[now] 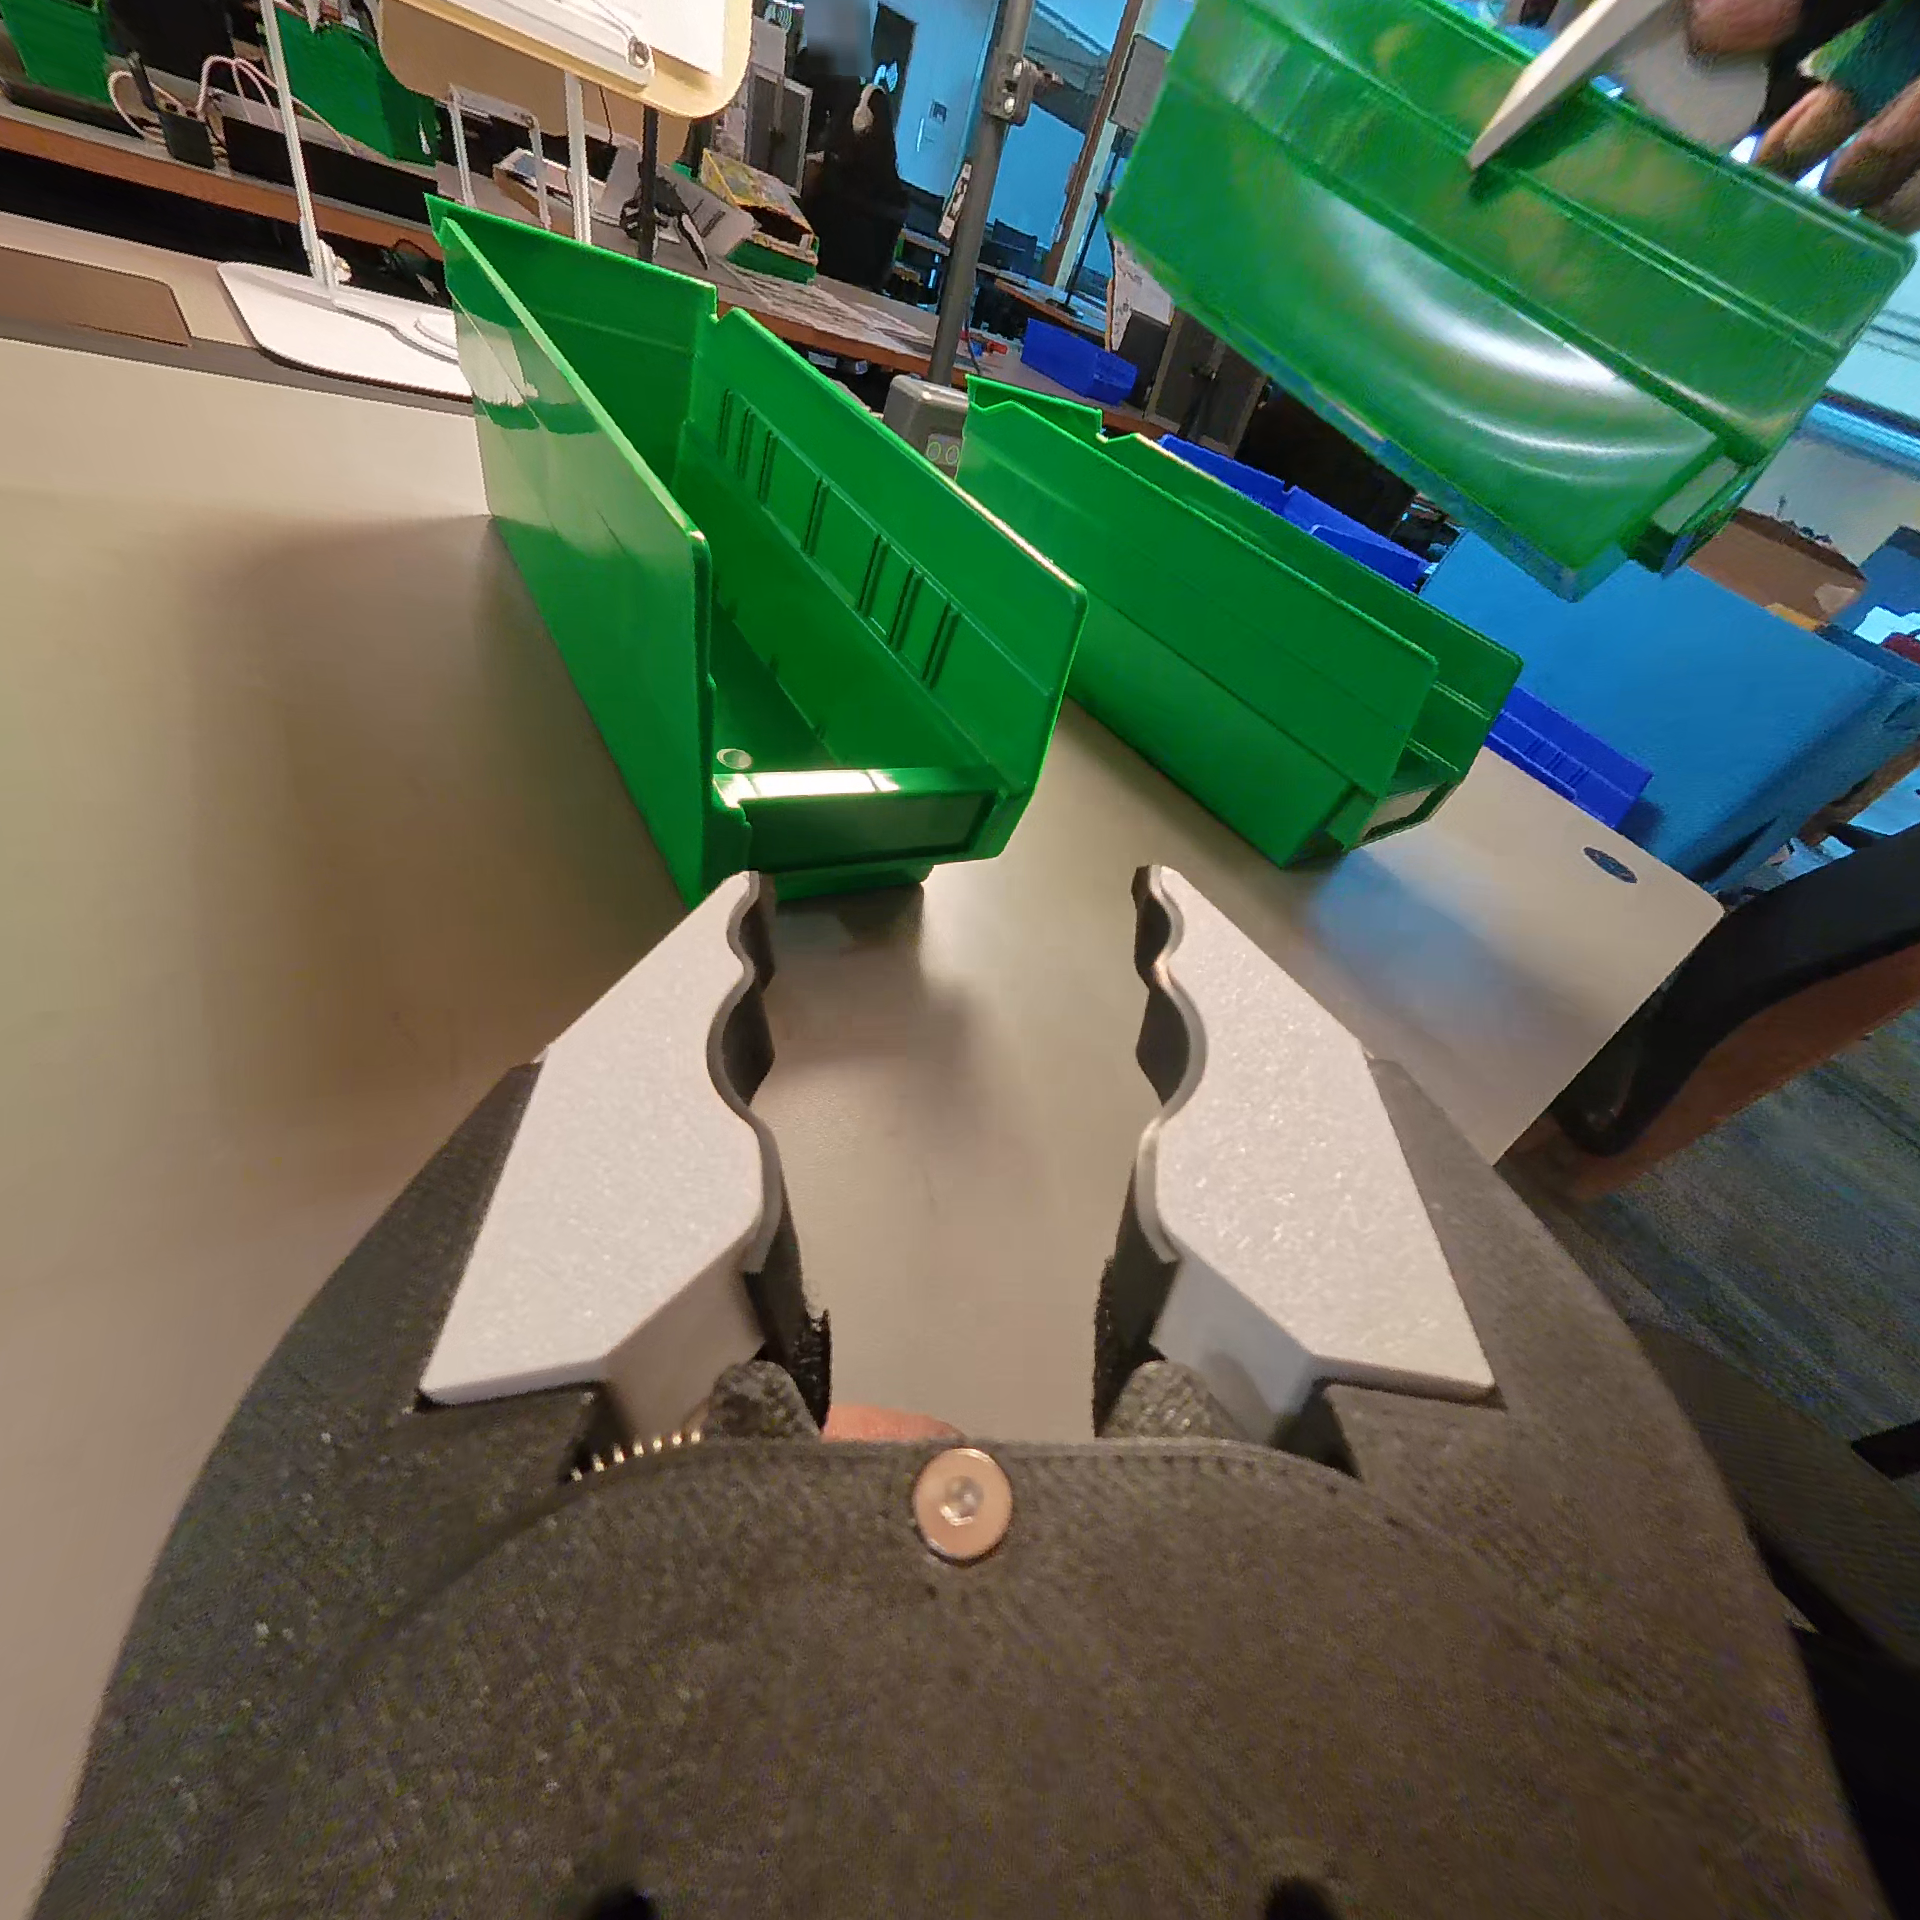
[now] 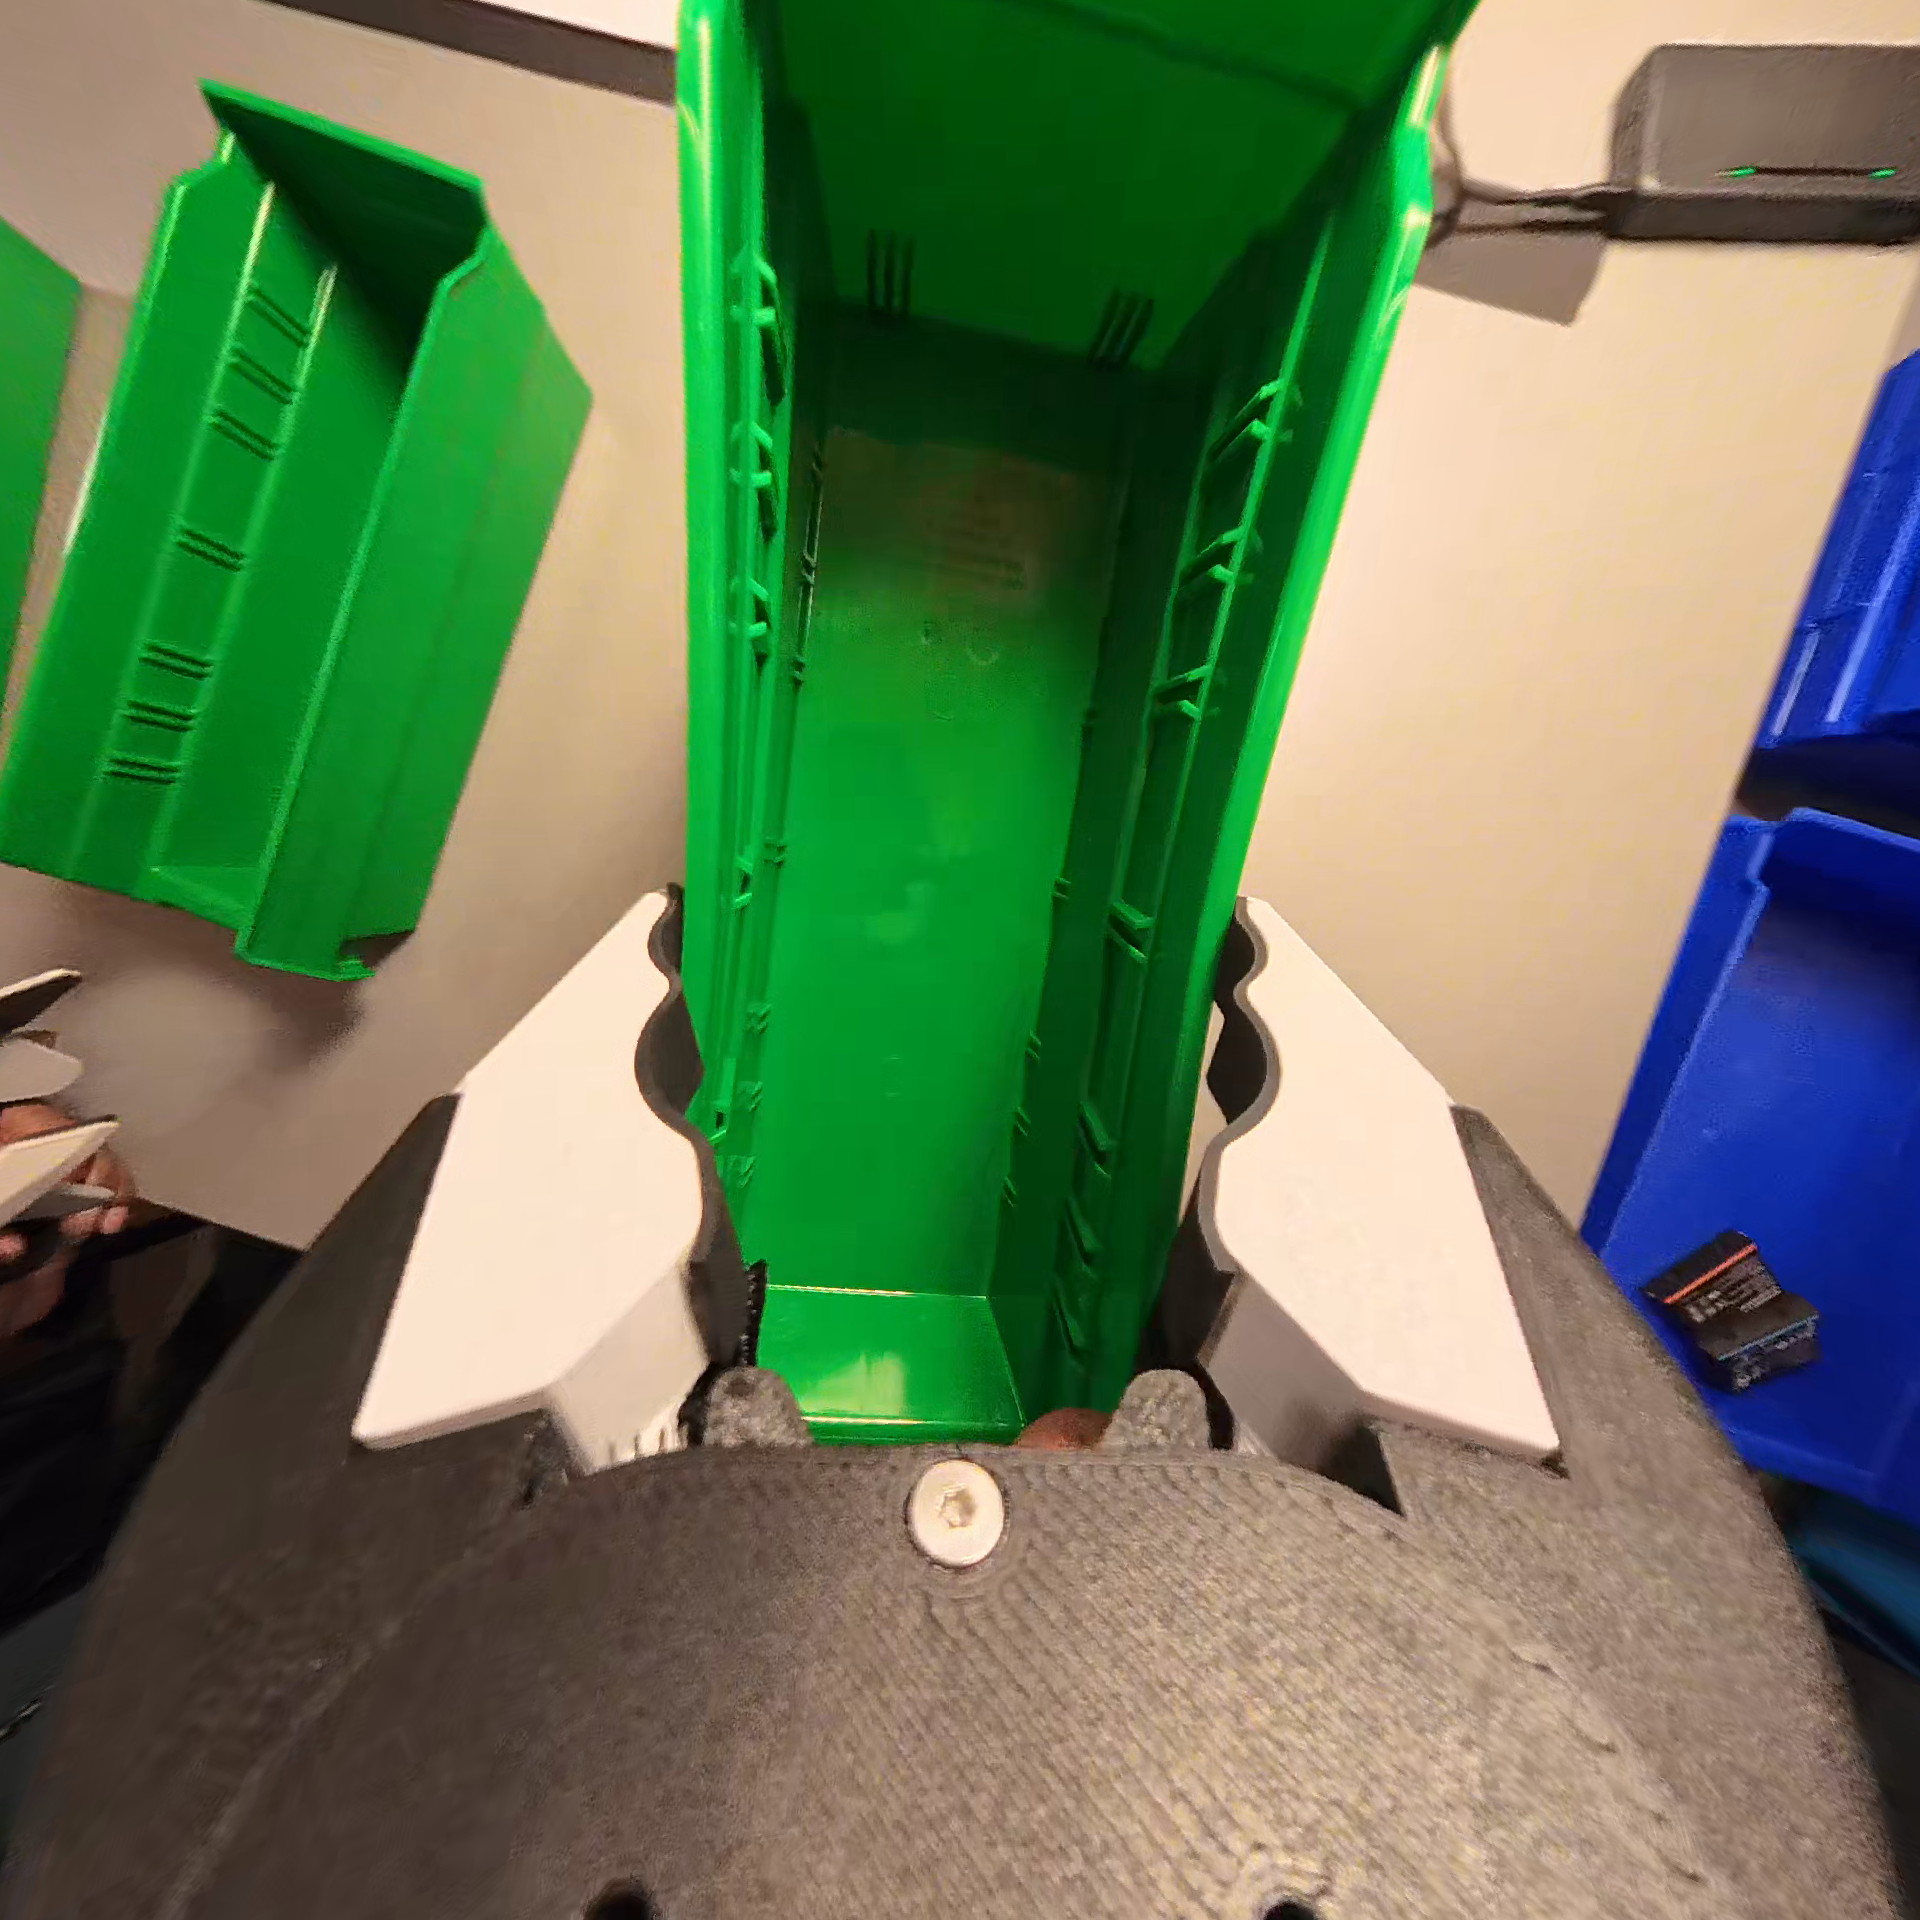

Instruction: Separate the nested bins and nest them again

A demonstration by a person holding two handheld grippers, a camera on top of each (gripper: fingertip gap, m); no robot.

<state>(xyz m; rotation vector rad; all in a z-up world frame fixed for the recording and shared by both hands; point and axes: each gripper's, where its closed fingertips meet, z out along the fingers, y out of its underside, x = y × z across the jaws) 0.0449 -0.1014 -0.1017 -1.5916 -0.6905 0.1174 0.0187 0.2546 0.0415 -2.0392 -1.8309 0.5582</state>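
On the grey bench (image 1: 260, 831) we found two green bins at rest, one bin (image 1: 665, 582) just ahead of our left gripper (image 1: 945, 914), another bin (image 1: 1226, 644) beside it to the right. Our right gripper (image 2: 956, 935), raised above the bench and pointing down, had its jaws clamped across the width of a third bin (image 2: 966, 727), both pads pressed on its side walls. The left gripper sat low and level, jaws apart on nothing.

three green bins (image 1: 769, 582) (image 1: 1226, 623) (image 1: 1455, 312), several blue bins (image 2: 1808, 1091), two tools (image 1: 940, 894) (image 2: 956, 914).
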